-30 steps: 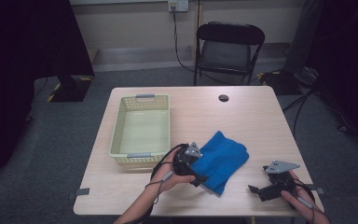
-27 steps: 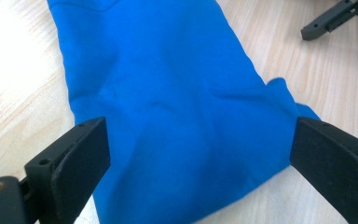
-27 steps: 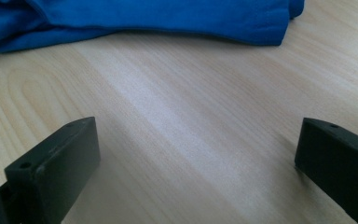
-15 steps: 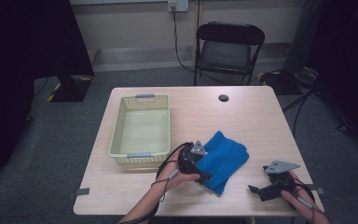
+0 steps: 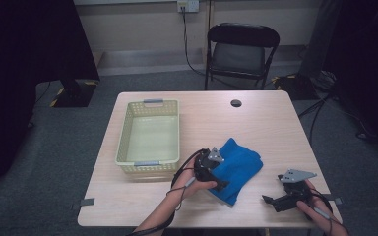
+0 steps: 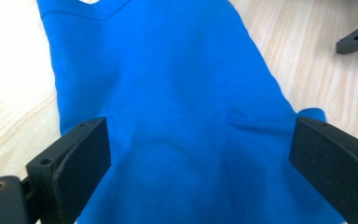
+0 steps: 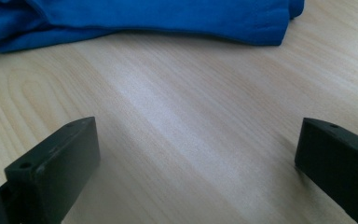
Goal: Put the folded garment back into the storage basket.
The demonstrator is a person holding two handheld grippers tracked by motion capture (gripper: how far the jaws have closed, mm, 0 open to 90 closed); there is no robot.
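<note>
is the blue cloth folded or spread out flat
Folded. In the right gripper view the blue cloth shows stacked layers along its edge, and in the high view it lies as a compact bundle on the table.

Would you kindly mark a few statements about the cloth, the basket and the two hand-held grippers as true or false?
1. The left hand-held gripper is open over the blue cloth. True.
2. The cloth lies inside the basket. False: it lies on the table, to the right of the basket.
3. The right hand-held gripper is shut on the cloth. False: its jaws stand apart over bare table, the cloth beyond them.
4. The basket holds nothing. True.
5. A folding chair stands beyond the table's far edge. True.
</note>
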